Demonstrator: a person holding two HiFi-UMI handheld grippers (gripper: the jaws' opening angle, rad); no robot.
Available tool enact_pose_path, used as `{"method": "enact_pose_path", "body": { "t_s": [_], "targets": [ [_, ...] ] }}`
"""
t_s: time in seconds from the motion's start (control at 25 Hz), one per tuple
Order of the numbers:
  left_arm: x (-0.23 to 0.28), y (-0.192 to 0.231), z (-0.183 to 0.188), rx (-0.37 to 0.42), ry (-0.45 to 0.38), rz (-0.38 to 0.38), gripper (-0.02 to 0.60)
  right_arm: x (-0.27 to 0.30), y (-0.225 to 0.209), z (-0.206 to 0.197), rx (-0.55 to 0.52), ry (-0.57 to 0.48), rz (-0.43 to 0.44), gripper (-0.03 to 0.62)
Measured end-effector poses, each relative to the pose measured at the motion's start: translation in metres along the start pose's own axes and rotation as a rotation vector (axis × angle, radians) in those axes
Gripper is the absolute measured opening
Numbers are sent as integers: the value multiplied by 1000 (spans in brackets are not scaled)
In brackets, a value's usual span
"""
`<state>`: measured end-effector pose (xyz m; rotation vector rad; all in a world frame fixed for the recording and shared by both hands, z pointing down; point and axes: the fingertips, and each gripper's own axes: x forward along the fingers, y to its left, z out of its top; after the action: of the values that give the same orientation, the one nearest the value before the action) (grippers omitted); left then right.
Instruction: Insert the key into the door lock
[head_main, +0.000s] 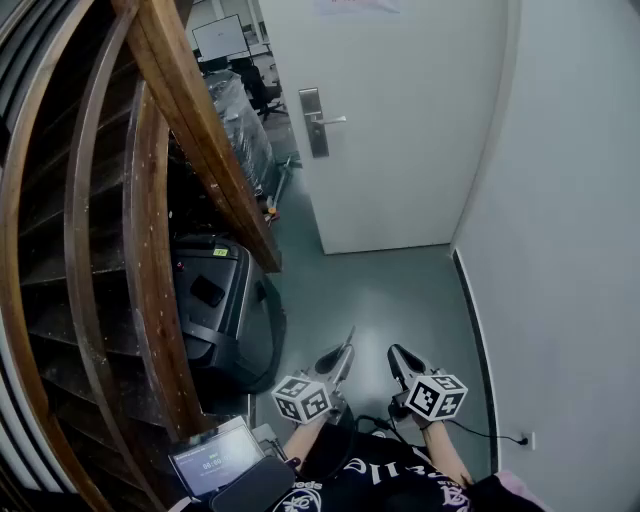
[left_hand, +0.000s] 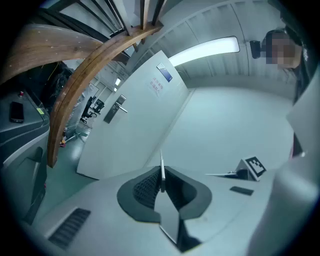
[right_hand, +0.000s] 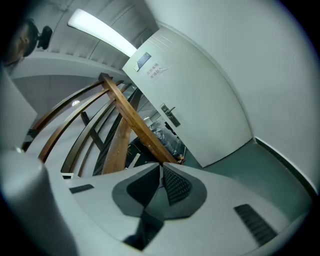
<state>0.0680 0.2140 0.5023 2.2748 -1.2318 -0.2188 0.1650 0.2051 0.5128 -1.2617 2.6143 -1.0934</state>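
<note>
Left tongs (left_hand: 161, 178) pinch the key (left_hand: 162, 162), right tongs (right_hand: 160, 172) sit closed, with floor (head_main: 385, 295) between them and the door (head_main: 400, 130).

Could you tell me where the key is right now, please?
The key is clamped between the jaws of the left tool, held close to the person's body and well short of the door and its handle.

On my feed, the pale grey plastic left gripper (head_main: 349, 340) and its twin, the right gripper (head_main: 394, 352), each carry black ribbed pads (right_hand: 176, 185) and a white cube with black square markers (head_main: 302, 398). A thin black cable (head_main: 485, 432) trails from the right one. The black top with white lettering (head_main: 385, 476) fills the bottom edge.
</note>
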Motion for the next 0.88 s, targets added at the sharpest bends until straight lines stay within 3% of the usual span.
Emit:
{"method": "enact_pose_path", "body": {
  "t_s": [0.52, 0.68, 0.88],
  "targets": [
    [17, 178, 143, -6, -65, 35, 23, 217, 62, 43, -53, 25, 63, 34],
    [27, 219, 154, -41, -62, 62, 23, 248, 61, 47, -63, 40, 45, 34],
    [54, 237, 147, -91, -12, 38, 23, 263, 39, 52, -43, 55, -3, 34]
  ]
}}
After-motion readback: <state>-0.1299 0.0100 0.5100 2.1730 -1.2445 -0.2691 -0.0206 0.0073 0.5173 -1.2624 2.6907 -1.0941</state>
